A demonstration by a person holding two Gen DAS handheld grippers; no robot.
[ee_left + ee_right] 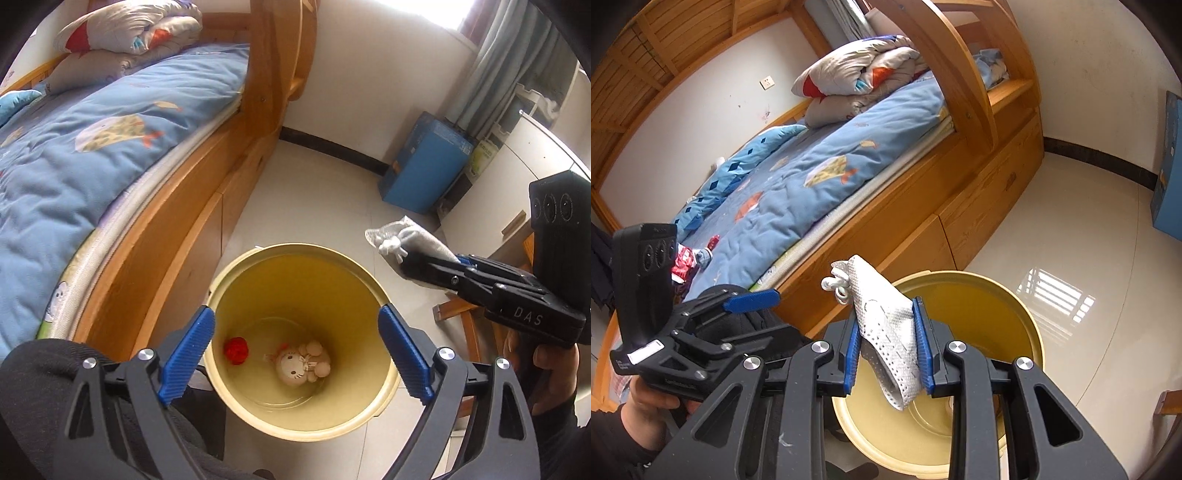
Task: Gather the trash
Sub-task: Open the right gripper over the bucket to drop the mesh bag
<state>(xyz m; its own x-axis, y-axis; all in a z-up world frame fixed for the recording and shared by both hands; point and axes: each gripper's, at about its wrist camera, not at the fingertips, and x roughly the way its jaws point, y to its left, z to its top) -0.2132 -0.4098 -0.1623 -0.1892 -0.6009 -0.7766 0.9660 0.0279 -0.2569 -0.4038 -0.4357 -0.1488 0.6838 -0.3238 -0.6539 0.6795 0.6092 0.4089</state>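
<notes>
A yellow bin (295,273) stands on the floor beside the bed; it also shows in the right wrist view (1015,317). Inside lie a red ball (235,350) and a small cat plush (301,363). My left gripper (297,328) is open, its blue pads either side of the bin's rim. My right gripper (888,325) is shut on a white perforated pouch (886,325) with a cord, held above the bin's near rim. In the left wrist view the right gripper (406,258) holds the pouch (402,236) to the right of the bin.
A wooden bed (177,236) with a blue quilt (92,147) runs along the left. A blue box (424,170) stands against the wall by the curtain. Small red and blue items (698,258) lie on the quilt. A wooden chair leg (458,310) is at the right.
</notes>
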